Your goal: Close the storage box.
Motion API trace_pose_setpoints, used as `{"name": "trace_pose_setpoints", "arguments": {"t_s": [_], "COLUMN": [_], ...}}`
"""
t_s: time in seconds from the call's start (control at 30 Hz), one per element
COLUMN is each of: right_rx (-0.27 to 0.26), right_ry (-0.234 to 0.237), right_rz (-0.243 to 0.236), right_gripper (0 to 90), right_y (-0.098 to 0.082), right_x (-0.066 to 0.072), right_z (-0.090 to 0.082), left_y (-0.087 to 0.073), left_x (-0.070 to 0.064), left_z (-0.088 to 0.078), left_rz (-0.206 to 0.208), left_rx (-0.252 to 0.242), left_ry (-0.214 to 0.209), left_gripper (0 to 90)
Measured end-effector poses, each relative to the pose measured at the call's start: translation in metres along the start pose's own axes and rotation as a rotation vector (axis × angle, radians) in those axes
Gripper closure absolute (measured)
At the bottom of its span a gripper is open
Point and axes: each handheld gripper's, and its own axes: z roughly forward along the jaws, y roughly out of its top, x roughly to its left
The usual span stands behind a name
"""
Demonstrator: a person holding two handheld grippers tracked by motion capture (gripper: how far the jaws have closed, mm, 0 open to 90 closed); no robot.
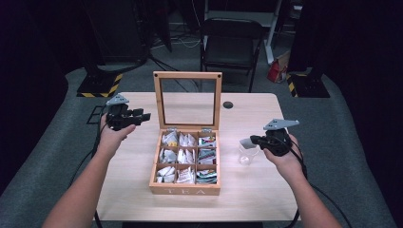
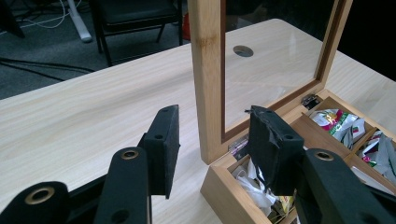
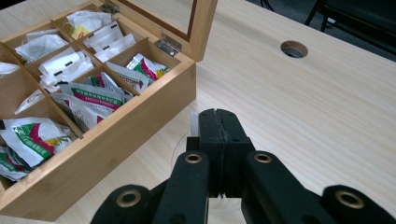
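Light wooden tea box [image 1: 185, 189], green-and-white sachets [image 3: 95, 95], black hand-held gripper [image 3: 218, 122]

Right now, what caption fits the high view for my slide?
Open wooden tea box of sachets on a table, left gripper and right gripper either side.

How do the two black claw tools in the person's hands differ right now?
The left gripper has its jaws spread wide open, while the right gripper has its jaws pressed together. The left gripper is held beside the upright lid of the wooden tea box; the right gripper is on the box's other side, above a small clear cup. Both are black, hand-held, and carry a grey plate.
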Motion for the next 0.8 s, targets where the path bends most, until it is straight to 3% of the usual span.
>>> {"name": "trace_pose_setpoints", "arguments": {"t_s": [0.8], "right_rx": [0.086], "right_ry": [-0.023], "right_rz": [-0.001], "right_gripper": [89.7], "right_y": [-0.018], "right_x": [-0.002], "right_z": [0.019], "left_y": [-0.001], "left_x": [0.001], "left_z": [-0.002], "left_rz": [-0.002], "left_rx": [-0.005], "left_ry": [0.003], "left_gripper": [53.5]}}
